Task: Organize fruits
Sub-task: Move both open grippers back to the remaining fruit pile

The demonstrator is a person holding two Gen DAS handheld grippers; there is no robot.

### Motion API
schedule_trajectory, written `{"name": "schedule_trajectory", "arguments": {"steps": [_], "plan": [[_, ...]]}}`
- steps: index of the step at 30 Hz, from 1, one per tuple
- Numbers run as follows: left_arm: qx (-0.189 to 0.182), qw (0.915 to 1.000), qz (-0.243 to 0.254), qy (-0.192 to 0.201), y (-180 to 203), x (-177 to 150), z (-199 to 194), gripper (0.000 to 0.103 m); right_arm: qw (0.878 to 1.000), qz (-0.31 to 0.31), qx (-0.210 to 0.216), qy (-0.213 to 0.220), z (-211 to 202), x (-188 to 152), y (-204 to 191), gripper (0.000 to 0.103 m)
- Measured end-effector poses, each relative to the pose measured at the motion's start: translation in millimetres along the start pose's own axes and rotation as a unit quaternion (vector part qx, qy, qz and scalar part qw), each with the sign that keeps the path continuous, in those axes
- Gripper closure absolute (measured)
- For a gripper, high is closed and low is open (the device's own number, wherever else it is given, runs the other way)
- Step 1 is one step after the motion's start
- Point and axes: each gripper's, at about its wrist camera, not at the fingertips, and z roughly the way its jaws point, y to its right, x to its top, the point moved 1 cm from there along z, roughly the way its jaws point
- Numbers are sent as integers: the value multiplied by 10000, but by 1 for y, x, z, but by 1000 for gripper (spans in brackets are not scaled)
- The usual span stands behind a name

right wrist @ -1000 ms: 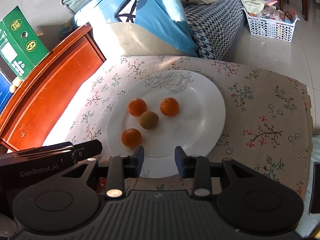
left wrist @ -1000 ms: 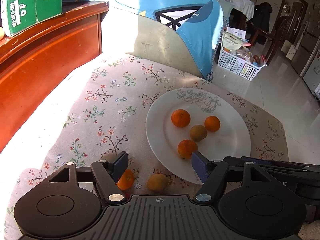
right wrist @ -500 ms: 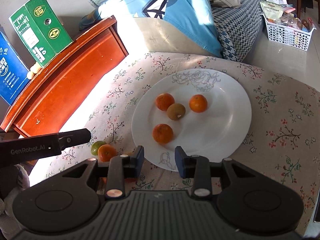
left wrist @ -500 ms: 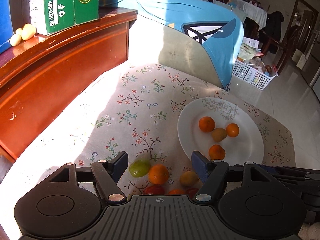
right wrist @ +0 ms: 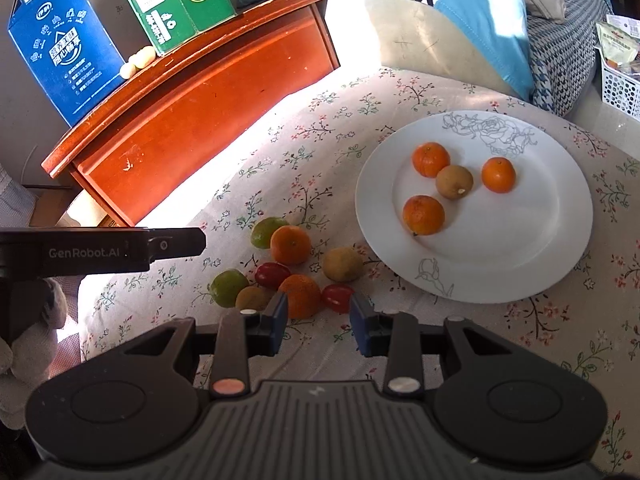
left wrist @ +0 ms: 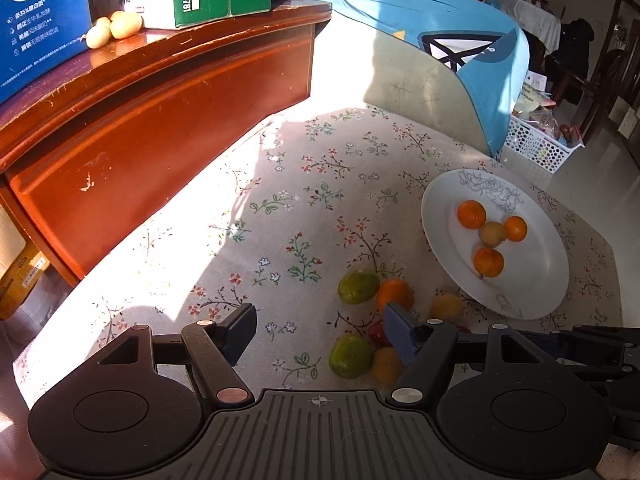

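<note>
Sorting fruit onto plate [right wrist: 568,240]
Both tongs, left [left wrist: 320,330] & right [right wrist: 316,320], hanging open & empty over loose fruit pile [right wrist: 296,276], prob. picking next piece.

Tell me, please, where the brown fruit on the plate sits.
In the right wrist view, the brown fruit lies mid-plate, ringed by three oranges.

Each tool is built of matte black plastic: a ribbed central plate flanked by two rounded housings with recessed discs. On the right tool [right wrist: 316,318], blue pads are carried on black fingers [right wrist: 273,322], with round metal rivets at the pivots. The left tool [left wrist: 320,330] is lettered "GenRobot.AI" in white along its side. A white knitted glove [right wrist: 28,344] is worn.
</note>
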Motion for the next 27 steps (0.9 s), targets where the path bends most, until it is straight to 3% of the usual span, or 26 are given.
{"name": "schedule_trajectory", "arguments": {"steps": [19, 23, 27], "plan": [[-77, 9998, -69, -150, -18, -15, 8, 37, 9957, -888, -264, -42, 33, 0, -30, 68], [-115, 9998, -22, -190, -19, -18, 9, 37, 9929, -1096, -454, -78, 39, -3, -34, 73], [-203, 9995, 114, -219, -17, -21, 9, 39, 9945, -993, -308, -139, 36, -2, -31, 73]]}}
